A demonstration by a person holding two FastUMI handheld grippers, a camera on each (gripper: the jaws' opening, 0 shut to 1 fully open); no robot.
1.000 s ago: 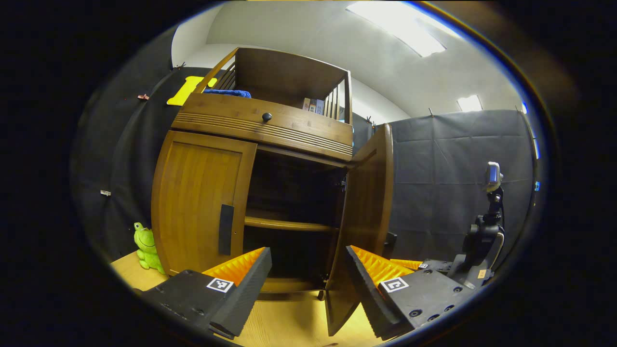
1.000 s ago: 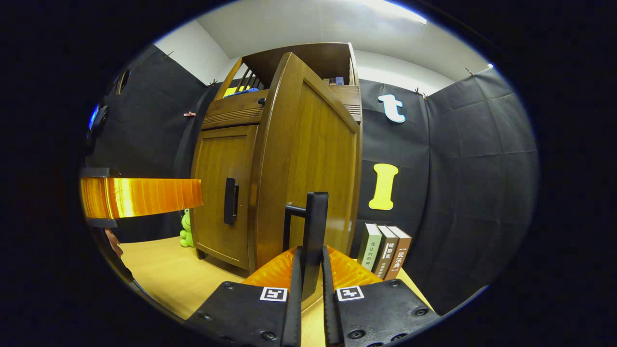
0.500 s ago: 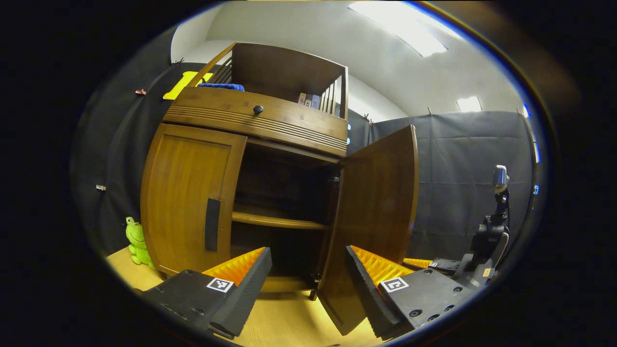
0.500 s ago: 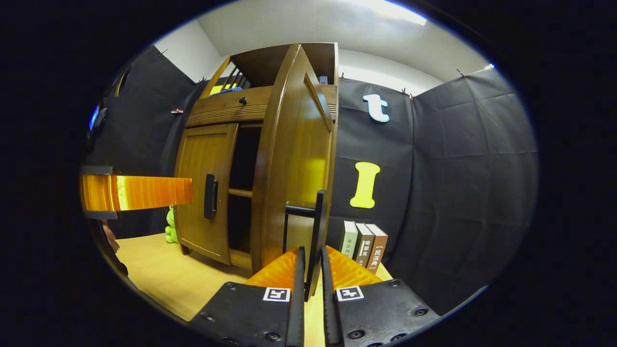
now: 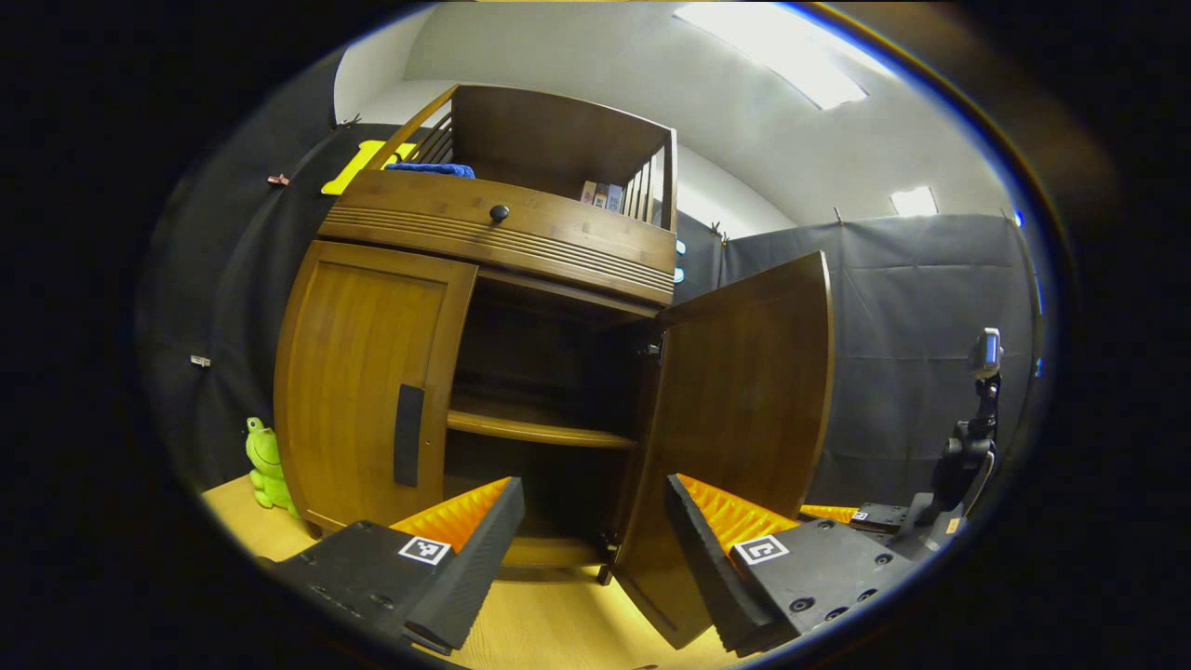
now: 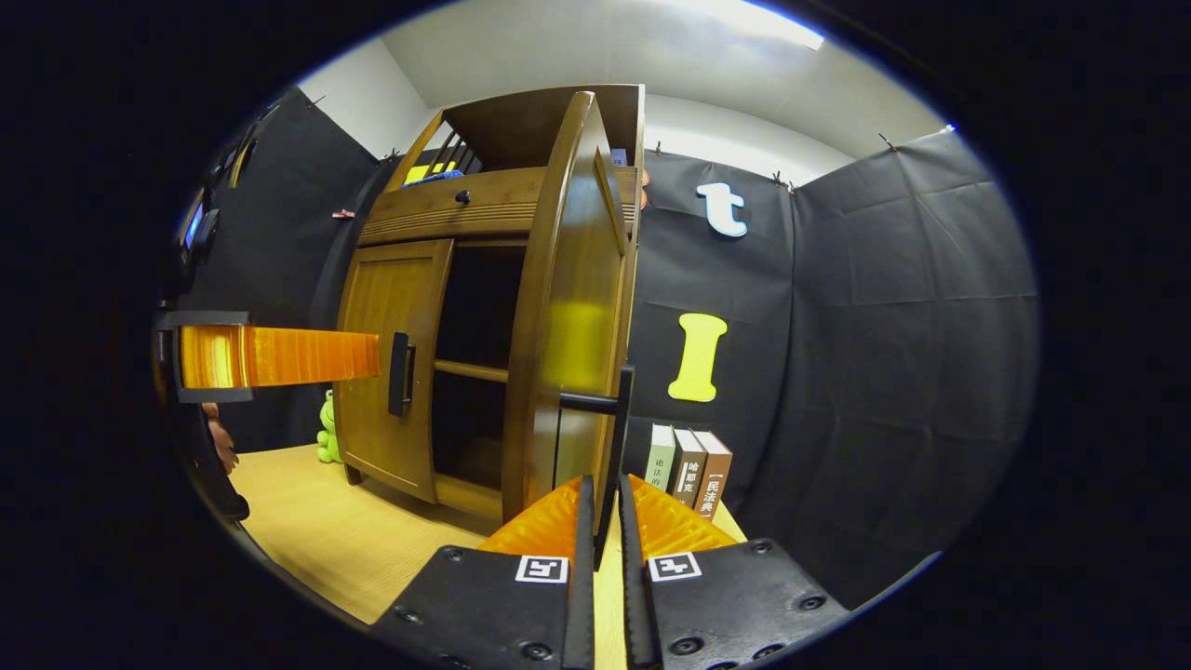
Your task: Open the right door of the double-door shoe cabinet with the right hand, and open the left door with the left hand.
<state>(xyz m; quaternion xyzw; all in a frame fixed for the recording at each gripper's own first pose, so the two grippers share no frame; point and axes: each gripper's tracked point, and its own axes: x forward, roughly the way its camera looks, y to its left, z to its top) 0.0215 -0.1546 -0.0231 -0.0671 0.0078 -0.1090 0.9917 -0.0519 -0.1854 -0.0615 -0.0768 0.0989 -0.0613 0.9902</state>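
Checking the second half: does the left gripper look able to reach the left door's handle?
Probably yes: the left gripper is open, the handle on the shut left door faces it, nothing between.

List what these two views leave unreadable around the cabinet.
- Lower shelf space behind the right door, left gripper view: too dark to tell if anything sits there.
- Right gripper contact on the door handle, right gripper view: the fingers' lower ends are cut off by the edge.
- Items on the top shelf, left gripper view: too small to identify.

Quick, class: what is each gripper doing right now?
Left gripper: open, holding nothing.
Right gripper: shut on the dark bar handle of the brown wooden right door.
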